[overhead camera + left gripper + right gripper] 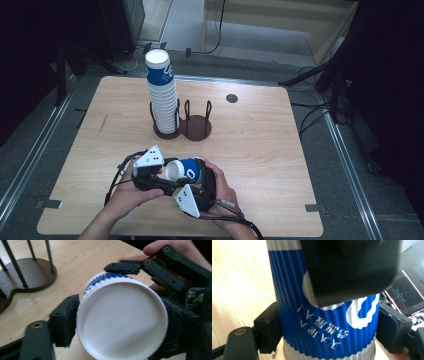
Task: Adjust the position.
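On the wooden table [260,150], near its front edge, a blue paper cup [184,170] is held lying on its side between both grippers. The left gripper [161,181] is clamped at its rim end, the right gripper [202,181] across its body; the cup stack [162,95] stands beyond.

The high view looks forward and down from above the person's side onto the whole wooden table [260,145], from far. The left gripper view sits very near a paper cup [122,320] and faces its white end. The right gripper view looks along the same cup's blue side, extremely close. All three views share this cup.
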{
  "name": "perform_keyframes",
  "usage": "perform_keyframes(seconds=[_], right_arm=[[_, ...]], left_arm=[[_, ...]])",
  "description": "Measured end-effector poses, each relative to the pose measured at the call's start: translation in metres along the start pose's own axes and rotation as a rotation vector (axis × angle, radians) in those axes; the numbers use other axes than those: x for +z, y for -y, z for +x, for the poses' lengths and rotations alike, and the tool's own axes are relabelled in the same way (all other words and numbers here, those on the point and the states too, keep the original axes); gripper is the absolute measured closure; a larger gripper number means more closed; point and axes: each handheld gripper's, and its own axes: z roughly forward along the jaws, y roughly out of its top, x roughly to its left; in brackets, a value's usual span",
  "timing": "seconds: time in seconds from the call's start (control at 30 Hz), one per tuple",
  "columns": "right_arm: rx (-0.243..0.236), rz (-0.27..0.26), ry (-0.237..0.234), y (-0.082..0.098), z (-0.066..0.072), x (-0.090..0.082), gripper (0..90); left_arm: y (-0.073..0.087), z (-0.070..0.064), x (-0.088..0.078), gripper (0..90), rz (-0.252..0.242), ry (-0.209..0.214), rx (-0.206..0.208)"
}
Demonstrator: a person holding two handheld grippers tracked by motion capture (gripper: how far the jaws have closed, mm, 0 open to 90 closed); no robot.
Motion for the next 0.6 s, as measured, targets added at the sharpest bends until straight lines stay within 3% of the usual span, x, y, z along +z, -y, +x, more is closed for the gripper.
perform_keyframes(seconds=[0.07, 0.2, 0.3, 0.33, 0.6], right_arm=[[0.005, -0.001, 0.000, 0.000, 0.000, 0.000, 17.1], [0.070, -0.005, -0.024, 0.000, -0.005, -0.001, 12.4], [0.090, -0.023, -0.026, 0.000, -0.007, -0.004, 9.0], [0.092, -0.029, -0.029, -0.001, -0.008, -0.005, 6.8], [0.143, -0.062, -0.024, -0.003, -0.014, -0.009, 2.5]], left_arm=[[0.000, 0.001, 0.000, 26.4, -0.006, 0.005, -0.002], [0.000, 0.004, -0.002, 27.1, -0.016, 0.015, -0.007], [0.000, 0.005, -0.003, 27.3, -0.030, 0.018, -0.018], [0.001, 0.006, -0.004, 27.3, -0.040, -0.010, -0.017], [0.005, 0.015, -0.009, 27.1, -0.135, -0.058, -0.018]])
